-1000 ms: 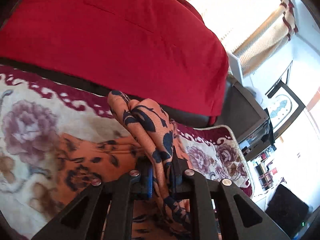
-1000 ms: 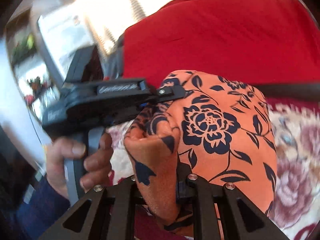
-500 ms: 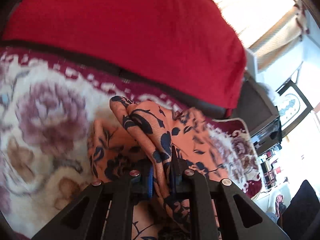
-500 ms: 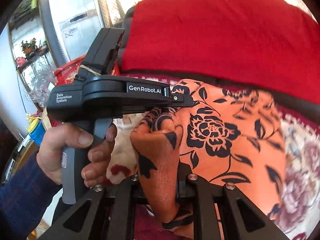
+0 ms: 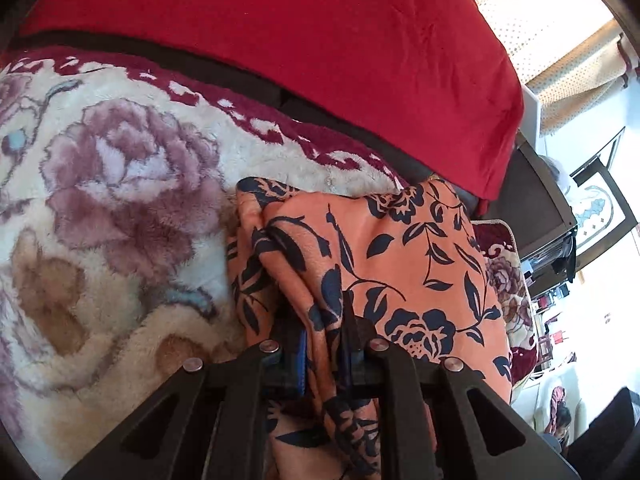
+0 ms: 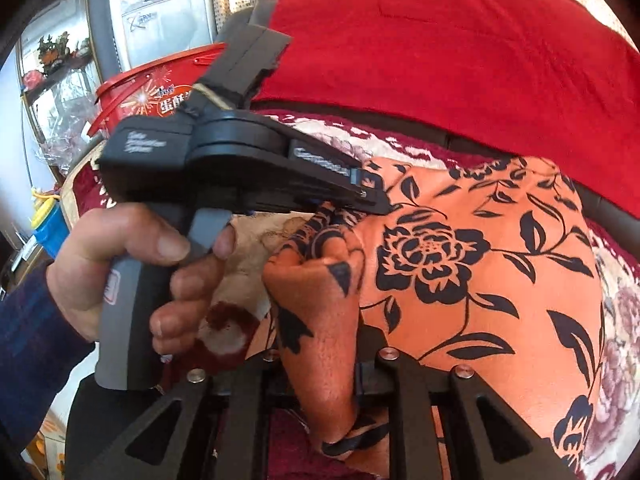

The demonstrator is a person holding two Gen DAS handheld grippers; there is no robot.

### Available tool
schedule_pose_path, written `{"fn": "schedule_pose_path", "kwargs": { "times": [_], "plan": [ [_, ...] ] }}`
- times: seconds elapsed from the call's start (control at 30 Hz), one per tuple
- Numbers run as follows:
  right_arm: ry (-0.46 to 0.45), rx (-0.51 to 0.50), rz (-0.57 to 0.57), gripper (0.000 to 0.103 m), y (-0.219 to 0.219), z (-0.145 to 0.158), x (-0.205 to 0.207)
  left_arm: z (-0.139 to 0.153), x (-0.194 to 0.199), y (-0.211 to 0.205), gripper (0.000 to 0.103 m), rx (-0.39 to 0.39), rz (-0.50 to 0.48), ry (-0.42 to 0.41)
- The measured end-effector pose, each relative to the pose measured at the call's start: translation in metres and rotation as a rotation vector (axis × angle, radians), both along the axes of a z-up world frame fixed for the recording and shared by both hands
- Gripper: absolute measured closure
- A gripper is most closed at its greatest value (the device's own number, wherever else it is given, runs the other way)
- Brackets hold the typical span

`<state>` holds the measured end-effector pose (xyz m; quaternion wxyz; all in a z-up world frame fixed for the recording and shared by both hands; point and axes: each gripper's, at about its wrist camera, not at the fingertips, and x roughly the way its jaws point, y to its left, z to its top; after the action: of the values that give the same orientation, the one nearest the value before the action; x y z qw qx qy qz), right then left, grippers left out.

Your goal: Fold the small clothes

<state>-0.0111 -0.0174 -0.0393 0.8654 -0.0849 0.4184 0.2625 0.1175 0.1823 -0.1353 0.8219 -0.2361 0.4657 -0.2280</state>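
Observation:
An orange garment with a dark blue flower print (image 5: 404, 248) lies on a plush floral blanket (image 5: 120, 208); it also shows in the right wrist view (image 6: 480, 264). My left gripper (image 5: 324, 320) is shut on a bunched edge of the garment, low over the blanket. My right gripper (image 6: 320, 332) is shut on another bunched edge of it. In the right wrist view the left gripper's black body (image 6: 224, 160) and the hand holding it (image 6: 120, 264) sit just left of the cloth, its tip on the fabric.
A red cloth (image 5: 280, 40) covers the sofa back behind the blanket. A red bucket (image 6: 160, 96), shelves and a blue tub (image 6: 44, 224) stand at the left in the right wrist view. A dark cabinet (image 5: 540, 208) and a bright window are at the right.
Both grippers have carried the held garment edges forward and down toward the blanket. The cloth now spreads flatter, folded over itself. Both grips stay shut.

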Motion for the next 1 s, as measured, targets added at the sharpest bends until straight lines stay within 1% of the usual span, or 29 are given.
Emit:
{"fn": "schedule_pose_path", "kwargs": {
  "times": [0.1, 0.17, 0.27, 0.3, 0.37, 0.4, 0.47, 0.5, 0.53, 0.57, 0.6, 0.67, 0.73, 0.83, 0.87, 0.93, 1.0],
  "plan": [
    [-0.018, -0.020, 0.014, 0.083, 0.010, -0.008, -0.010, -0.012, 0.003, -0.002, 0.089, 0.004, -0.009, 0.012],
    [-0.036, -0.008, 0.014, 0.083, 0.012, -0.009, -0.013, -0.008, 0.001, 0.003, 0.089, -0.007, -0.009, 0.001],
    [-0.052, 0.041, 0.009, 0.083, 0.001, -0.003, -0.013, 0.007, -0.005, 0.001, 0.089, -0.007, -0.018, -0.065],
    [-0.059, 0.051, 0.010, 0.083, 0.000, -0.001, -0.013, 0.013, -0.008, -0.001, 0.090, -0.009, -0.023, -0.098],
    [-0.088, 0.053, 0.009, 0.083, -0.001, 0.002, -0.018, 0.018, -0.010, -0.003, 0.090, -0.015, -0.025, -0.133],
    [-0.099, 0.043, 0.010, 0.083, -0.001, 0.001, -0.020, 0.016, -0.009, -0.004, 0.090, -0.012, -0.025, -0.134],
    [-0.111, -0.001, 0.023, 0.082, 0.007, -0.009, -0.025, -0.002, -0.003, -0.007, 0.089, 0.024, -0.023, -0.083],
    [-0.116, -0.016, 0.036, 0.080, 0.010, -0.016, -0.022, -0.008, -0.001, -0.006, 0.089, 0.023, -0.021, -0.071],
    [-0.142, -0.030, 0.058, 0.077, 0.013, -0.021, -0.028, -0.012, -0.002, -0.003, 0.089, 0.002, -0.015, -0.069],
    [-0.161, -0.038, 0.071, 0.076, 0.016, -0.023, -0.033, -0.012, -0.003, -0.001, 0.088, -0.020, -0.010, -0.068],
    [-0.182, -0.045, 0.086, 0.073, 0.018, -0.024, -0.040, -0.011, -0.003, 0.001, 0.088, -0.021, -0.008, -0.067],
    [-0.195, -0.050, 0.110, 0.069, 0.020, -0.024, -0.049, -0.011, -0.002, 0.001, 0.084, -0.007, -0.007, -0.061],
    [-0.194, -0.041, 0.134, 0.065, 0.021, -0.025, -0.057, -0.009, -0.003, 0.002, 0.082, 0.009, 0.005, -0.050],
    [-0.152, 0.000, 0.138, 0.065, 0.013, -0.027, -0.065, 0.006, -0.016, 0.004, 0.081, 0.060, 0.026, -0.059],
    [-0.137, 0.018, 0.133, 0.065, 0.009, -0.028, -0.067, 0.012, -0.024, 0.005, 0.081, 0.075, 0.028, -0.071],
    [-0.111, 0.047, 0.123, 0.065, -0.001, -0.030, -0.067, 0.033, -0.046, 0.006, 0.081, 0.098, 0.042, -0.125],
    [-0.087, 0.091, 0.107, 0.065, -0.011, -0.029, -0.070, 0.046, -0.067, 0.003, 0.081, 0.089, 0.039, -0.162]
  ]
}}
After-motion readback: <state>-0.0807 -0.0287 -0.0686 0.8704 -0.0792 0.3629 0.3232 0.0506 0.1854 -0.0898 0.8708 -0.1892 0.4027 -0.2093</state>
